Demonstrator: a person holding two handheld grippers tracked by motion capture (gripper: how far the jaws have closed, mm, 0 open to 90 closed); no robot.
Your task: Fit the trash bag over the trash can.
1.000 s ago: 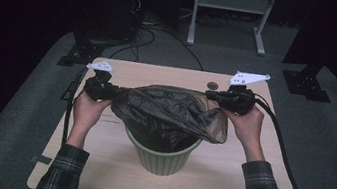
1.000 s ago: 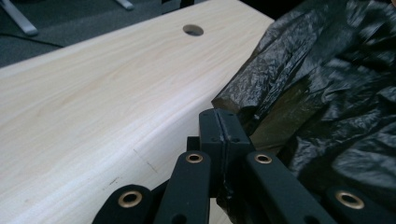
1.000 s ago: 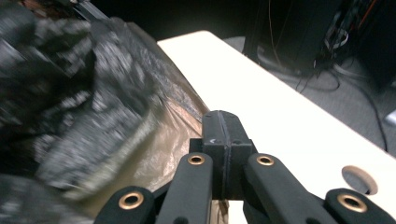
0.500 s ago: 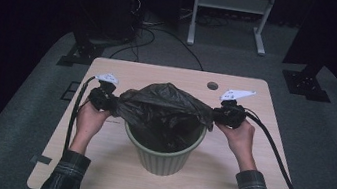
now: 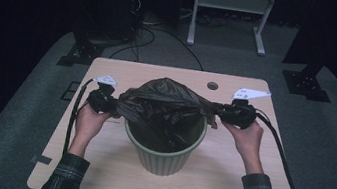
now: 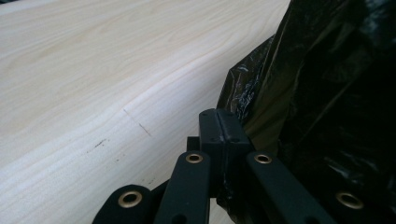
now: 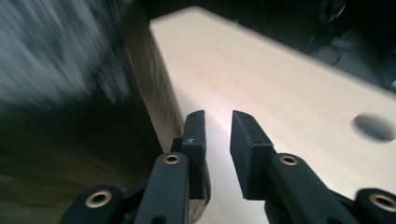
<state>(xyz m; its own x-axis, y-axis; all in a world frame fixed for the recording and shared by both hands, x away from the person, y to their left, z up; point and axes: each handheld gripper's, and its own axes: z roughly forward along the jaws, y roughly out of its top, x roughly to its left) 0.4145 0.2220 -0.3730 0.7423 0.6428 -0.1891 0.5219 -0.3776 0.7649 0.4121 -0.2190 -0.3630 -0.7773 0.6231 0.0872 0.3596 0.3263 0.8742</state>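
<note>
A black bin bag [image 5: 165, 105] is draped over the mouth of a green bin [image 5: 163, 152] that stands at the middle of the wooden table [image 5: 224, 183], the film stretched out sideways over the rim toward 9 and 3 o'clock. At 9 o'clock the left gripper [image 5: 105, 100] holds the bag's edge — in the left gripper view its jaws are pressed together on the glossy film [image 6: 261, 93]. At 3 o'clock the right gripper [image 5: 234, 113] sits at the bag's other end; in the right gripper view its jaws stand apart with a clear gap, the blurred bag [image 7: 70, 116] just beside the left jaw. A round hole [image 5: 212, 86] lies at 12 o'clock of the bin — near the far edge.
</note>
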